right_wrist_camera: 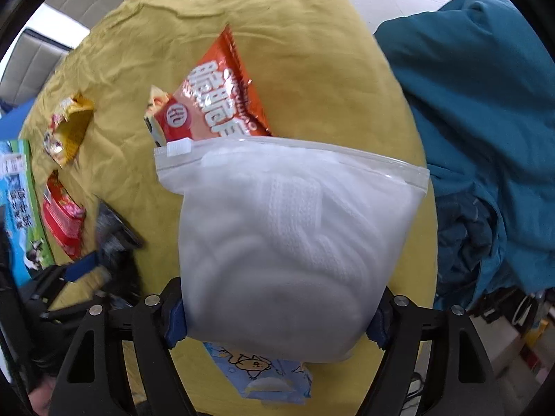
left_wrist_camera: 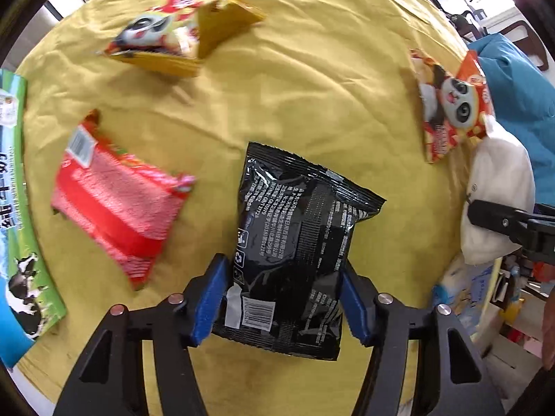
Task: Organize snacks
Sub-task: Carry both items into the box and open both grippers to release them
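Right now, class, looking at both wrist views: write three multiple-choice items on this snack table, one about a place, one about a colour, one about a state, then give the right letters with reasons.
1. Where is the black snack bag?
A. Between the left gripper's blue pads
B. Inside the zip bag
C. On the floor

2. What colour is the cloth under the snacks?
A. White
B. Yellow
C. Purple

3. What is the right gripper doing?
A. Hanging empty
B. Gripping the red snack pack
C. Gripping the white zip bag

Answers:
1 A, since the left wrist view shows a blue pad against each side of the bag.
2 B, since mustard-yellow fabric fills both views.
3 C, since the right wrist view shows the frosted bag's lower end wedged between the fingers.
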Action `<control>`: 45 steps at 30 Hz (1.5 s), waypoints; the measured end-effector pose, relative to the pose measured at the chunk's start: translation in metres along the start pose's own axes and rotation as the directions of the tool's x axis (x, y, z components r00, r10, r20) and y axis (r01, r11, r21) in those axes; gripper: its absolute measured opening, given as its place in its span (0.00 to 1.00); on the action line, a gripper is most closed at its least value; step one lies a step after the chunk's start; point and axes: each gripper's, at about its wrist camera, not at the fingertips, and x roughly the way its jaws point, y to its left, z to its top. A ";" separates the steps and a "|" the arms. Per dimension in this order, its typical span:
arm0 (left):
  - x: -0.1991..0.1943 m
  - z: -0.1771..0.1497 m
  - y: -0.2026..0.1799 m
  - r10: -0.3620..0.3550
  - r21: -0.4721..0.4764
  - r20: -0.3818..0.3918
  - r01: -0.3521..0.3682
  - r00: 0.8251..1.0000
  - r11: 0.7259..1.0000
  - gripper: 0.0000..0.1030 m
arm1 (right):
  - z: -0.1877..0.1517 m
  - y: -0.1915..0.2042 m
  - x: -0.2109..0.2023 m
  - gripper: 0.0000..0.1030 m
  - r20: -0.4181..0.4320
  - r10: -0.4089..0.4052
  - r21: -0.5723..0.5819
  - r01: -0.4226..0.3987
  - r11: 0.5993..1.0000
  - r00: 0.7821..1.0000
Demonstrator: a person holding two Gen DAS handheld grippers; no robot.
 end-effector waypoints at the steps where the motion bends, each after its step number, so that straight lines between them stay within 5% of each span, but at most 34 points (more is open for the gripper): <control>1: 0.003 0.000 0.002 -0.003 -0.003 -0.006 0.003 1.000 1.000 0.57 | -0.001 0.003 0.004 0.80 -0.011 -0.008 -0.003 0.008 1.000 1.000; 7: 0.015 0.016 0.003 0.025 0.003 0.002 -0.025 1.000 1.000 0.61 | -0.011 -0.007 0.007 0.92 -0.036 0.027 0.045 -0.025 0.999 0.999; 13: 0.012 0.019 0.001 0.009 -0.002 0.034 -0.009 0.999 1.000 0.53 | -0.015 -0.026 0.009 0.92 -0.037 0.088 0.117 -0.083 0.990 0.995; 20: -0.011 0.003 0.012 0.036 -0.014 0.064 -0.035 0.997 0.999 0.49 | -0.026 -0.028 0.012 0.72 0.013 0.056 0.140 -0.057 0.988 0.998; 30: -0.098 -0.038 0.001 0.018 -0.064 0.204 -0.005 0.979 0.998 0.48 | -0.053 -0.015 -0.028 0.67 0.118 0.036 0.081 -0.046 0.996 0.992; 35: -0.150 -0.062 0.021 -0.005 -0.125 0.278 0.041 0.960 0.991 0.48 | -0.062 0.010 -0.063 0.67 0.172 0.094 0.037 -0.101 0.994 0.981; 45: -0.232 -0.091 0.090 0.055 -0.170 0.415 0.018 0.908 0.985 0.48 | -0.085 0.118 -0.129 0.67 0.253 0.195 -0.120 -0.170 0.978 0.948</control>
